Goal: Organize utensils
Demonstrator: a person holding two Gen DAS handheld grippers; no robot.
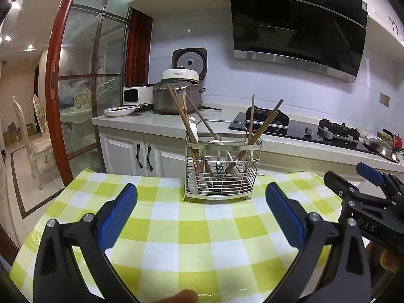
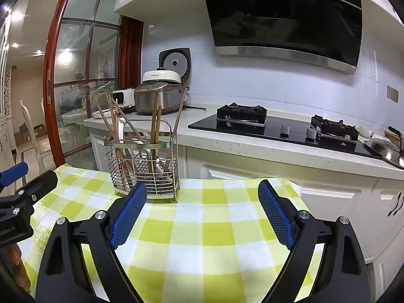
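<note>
Nearest, the left gripper (image 1: 201, 190) and right gripper (image 2: 202, 189) hover over a green-checked tablecloth (image 1: 197, 229), jaws spread wide with nothing between them. Just beyond stands a wire utensil caddy (image 1: 222, 169) near the table's far edge, holding wooden chopsticks (image 1: 180, 111) and what may be a white spoon (image 1: 194, 131); the wires blur it. A clumsy reach could snag the leaning sticks and tip the light caddy off. Behind it runs a kitchen counter (image 2: 227, 136).

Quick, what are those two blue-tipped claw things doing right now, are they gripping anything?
Left hand-held gripper: open, holding nothing.
Right hand-held gripper: open, holding nothing.
</note>
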